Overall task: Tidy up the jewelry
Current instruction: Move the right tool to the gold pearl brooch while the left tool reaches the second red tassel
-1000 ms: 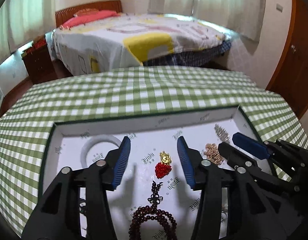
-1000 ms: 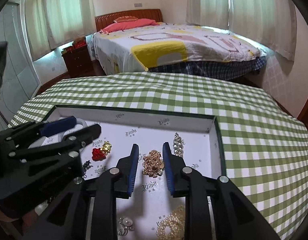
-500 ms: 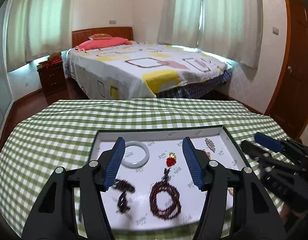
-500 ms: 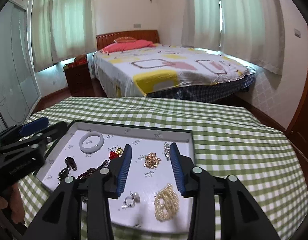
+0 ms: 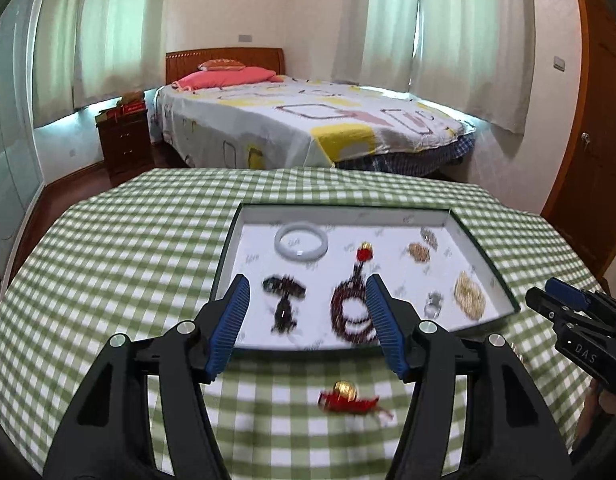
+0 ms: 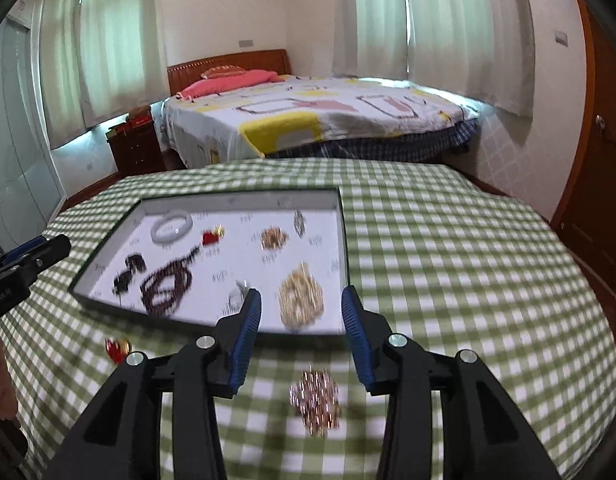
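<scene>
Both grippers have pulled back from the tray point(image 5: 484, 264) since a second ago, when they hung low over the jewelry inside it; now the whole tray shows ahead of them on the checked surface point(image 5: 120, 264).

Left gripper point(image 5: 308, 320) stands about half open with nothing between its fingers. On the cloth just under it lies a red charm with a gold bead point(image 5: 350, 398), outside the tray. Right gripper point(image 6: 302, 332) is a little narrower, also holding nothing, and a rose-gold cluster point(image 6: 316, 400) lies on the cloth below it.

Inside the tray sit a white bangle point(image 5: 301, 240), a dark bead bracelet point(image 5: 352, 312), a black piece point(image 5: 284, 296), a second red charm point(image 5: 364, 255), a ring point(image 5: 433, 302), a gold chain point(image 5: 470, 294) and two small gold pieces near the far right corner.

Judging by this, two pieces are out and the sorting is at an early stage. The next move likely calls for going back to the tray, or lining up the two loose pieces neatly; motion blur hides fine detail.
</scene>
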A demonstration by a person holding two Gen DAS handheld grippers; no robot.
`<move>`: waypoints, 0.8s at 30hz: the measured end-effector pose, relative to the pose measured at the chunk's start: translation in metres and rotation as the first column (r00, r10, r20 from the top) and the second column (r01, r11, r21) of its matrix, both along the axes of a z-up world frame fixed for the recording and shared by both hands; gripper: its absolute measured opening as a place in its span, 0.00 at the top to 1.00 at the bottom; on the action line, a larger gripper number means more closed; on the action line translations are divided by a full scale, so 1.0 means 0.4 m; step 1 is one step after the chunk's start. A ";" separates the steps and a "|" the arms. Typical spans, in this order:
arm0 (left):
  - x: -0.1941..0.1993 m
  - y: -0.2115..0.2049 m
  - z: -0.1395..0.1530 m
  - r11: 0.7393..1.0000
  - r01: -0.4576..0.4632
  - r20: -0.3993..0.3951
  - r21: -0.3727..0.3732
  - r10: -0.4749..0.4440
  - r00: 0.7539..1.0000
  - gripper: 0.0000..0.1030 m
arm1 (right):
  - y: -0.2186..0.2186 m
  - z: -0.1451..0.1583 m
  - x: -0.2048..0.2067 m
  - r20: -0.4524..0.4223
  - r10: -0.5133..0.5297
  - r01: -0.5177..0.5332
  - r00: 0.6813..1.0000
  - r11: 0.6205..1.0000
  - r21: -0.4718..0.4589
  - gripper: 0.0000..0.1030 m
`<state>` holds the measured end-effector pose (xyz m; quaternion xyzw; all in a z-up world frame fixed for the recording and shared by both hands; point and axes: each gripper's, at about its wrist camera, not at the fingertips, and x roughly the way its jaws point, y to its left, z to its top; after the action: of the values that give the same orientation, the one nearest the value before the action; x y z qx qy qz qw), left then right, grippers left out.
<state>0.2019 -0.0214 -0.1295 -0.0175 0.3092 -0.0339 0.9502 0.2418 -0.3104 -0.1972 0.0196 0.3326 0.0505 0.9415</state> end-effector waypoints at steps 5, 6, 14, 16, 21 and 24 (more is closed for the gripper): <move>-0.039 0.010 -0.025 1.000 -0.009 -0.019 -0.001 0.009 1.000 0.43 | -0.003 -0.031 -0.032 -0.021 -0.005 0.005 1.000 1.000 0.002 0.59; -0.044 0.011 -0.030 1.000 -0.008 -0.026 0.000 0.008 1.000 0.43 | -0.002 -0.037 -0.034 -0.027 -0.004 0.004 1.000 1.000 0.002 0.59; -0.063 0.011 -0.051 1.000 -0.006 -0.045 0.007 0.006 0.999 0.43 | -0.001 -0.061 -0.047 -0.042 -0.003 0.003 0.999 1.000 0.000 0.59; -0.067 0.010 -0.058 1.000 -0.006 -0.050 0.008 0.007 0.999 0.43 | 0.000 -0.064 -0.047 -0.044 -0.003 0.003 0.999 1.000 -0.003 0.59; -0.068 0.005 -0.074 1.000 -0.006 -0.065 0.010 0.007 0.998 0.43 | 0.001 -0.076 -0.046 -0.056 -0.007 0.006 0.998 1.000 -0.007 0.59; -0.068 0.005 -0.083 1.000 -0.009 -0.074 0.012 0.010 0.997 0.43 | -0.002 -0.086 -0.044 -0.069 -0.010 0.010 0.998 1.000 -0.007 0.59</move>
<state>0.1747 -0.0193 -0.1625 -0.0145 0.3443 -0.0268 0.9384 0.2241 -0.3111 -0.2317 0.0199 0.3648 0.0440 0.9299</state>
